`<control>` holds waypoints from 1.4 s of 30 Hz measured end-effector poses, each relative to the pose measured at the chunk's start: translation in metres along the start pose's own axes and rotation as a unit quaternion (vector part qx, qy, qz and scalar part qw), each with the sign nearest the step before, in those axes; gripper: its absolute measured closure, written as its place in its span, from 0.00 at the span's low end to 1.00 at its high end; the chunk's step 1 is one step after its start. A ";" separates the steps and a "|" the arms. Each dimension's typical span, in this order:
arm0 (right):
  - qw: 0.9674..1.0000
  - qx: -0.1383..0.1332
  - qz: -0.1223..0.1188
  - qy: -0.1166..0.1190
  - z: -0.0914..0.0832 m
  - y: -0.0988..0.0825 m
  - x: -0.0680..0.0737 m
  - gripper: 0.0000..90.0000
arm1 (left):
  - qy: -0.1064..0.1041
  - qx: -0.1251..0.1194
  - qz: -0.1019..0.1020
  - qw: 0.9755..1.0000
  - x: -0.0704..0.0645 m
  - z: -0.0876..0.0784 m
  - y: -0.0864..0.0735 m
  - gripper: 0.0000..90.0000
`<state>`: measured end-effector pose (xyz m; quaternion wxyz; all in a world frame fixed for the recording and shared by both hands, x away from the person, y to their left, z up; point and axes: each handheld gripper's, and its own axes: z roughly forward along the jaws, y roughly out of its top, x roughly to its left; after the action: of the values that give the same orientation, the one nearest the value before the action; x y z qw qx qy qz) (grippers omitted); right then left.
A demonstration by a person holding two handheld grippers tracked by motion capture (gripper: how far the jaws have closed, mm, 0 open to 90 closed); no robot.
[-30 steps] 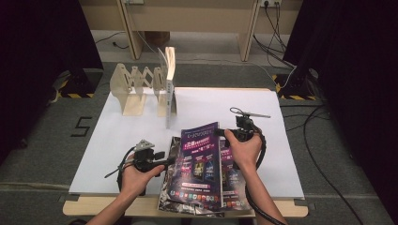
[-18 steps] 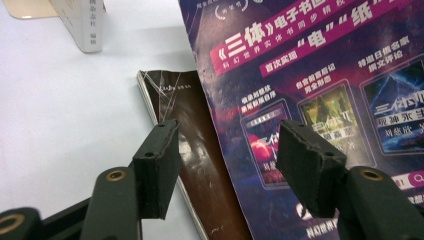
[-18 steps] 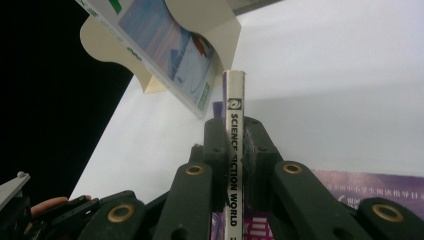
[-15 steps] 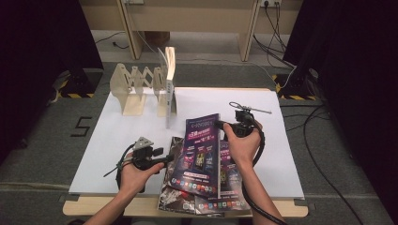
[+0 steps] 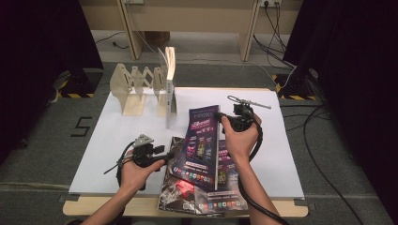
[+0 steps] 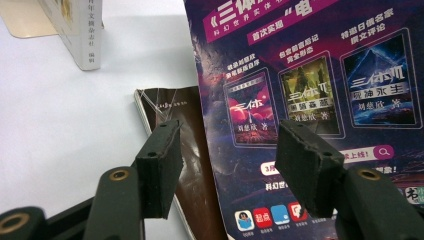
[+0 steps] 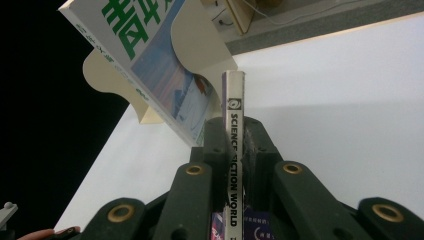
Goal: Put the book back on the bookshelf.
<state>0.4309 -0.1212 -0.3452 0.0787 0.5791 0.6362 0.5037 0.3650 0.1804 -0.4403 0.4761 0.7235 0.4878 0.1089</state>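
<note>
My right gripper [image 5: 222, 118] is shut on the spine of a purple-covered magazine [image 5: 202, 140] and holds it tilted up off the table. In the right gripper view the jaws [image 7: 233, 137] pinch the white spine [image 7: 233, 100], which reads "Science Fiction World". My left gripper [image 5: 163, 151] rests open on the table just left of the raised cover. Its pads [image 6: 160, 165] stand wide apart in front of the purple cover [image 6: 310, 75], and nothing is pressed between them. More magazines [image 5: 187, 199] lie flat beneath, a dark one [image 6: 172, 107] on top.
A wooden accordion book rack [image 5: 133, 86] stands at the back left of the white tabletop [image 5: 263, 154], with a pale book [image 5: 169, 79] upright at its right end. That book [image 7: 150, 55] leans close ahead of the right gripper. Cables lie on the floor at the right.
The right hand has raised the purple magazine higher and more upright, away from the stack. The left gripper has stayed where it was.
</note>
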 end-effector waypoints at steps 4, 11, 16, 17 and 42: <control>1.000 -0.009 -0.004 -0.004 0.001 0.001 0.003 0.92 | -0.001 -0.005 0.004 1.000 -0.002 0.001 0.003 0.46; 1.000 -0.018 -0.003 -0.008 0.002 0.004 0.006 0.92 | -0.002 -0.006 0.010 1.000 -0.004 0.002 0.009 0.46; 1.000 -0.023 -0.006 -0.010 0.003 0.005 0.006 0.92 | 0.000 -0.005 0.010 1.000 -0.004 0.003 0.011 0.46; 1.000 -0.025 -0.005 -0.010 0.003 0.005 0.007 0.92 | 0.000 -0.006 0.011 1.000 -0.004 0.004 0.011 0.46; 0.997 -0.067 -0.021 -0.030 0.001 0.018 0.020 0.92 | -0.005 -0.013 0.023 1.000 -0.010 0.006 0.023 0.45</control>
<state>0.4367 -0.1073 -0.3226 0.1475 0.5738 0.6105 0.5256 0.3777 0.1670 -0.4217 0.4854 0.7289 0.4668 0.1230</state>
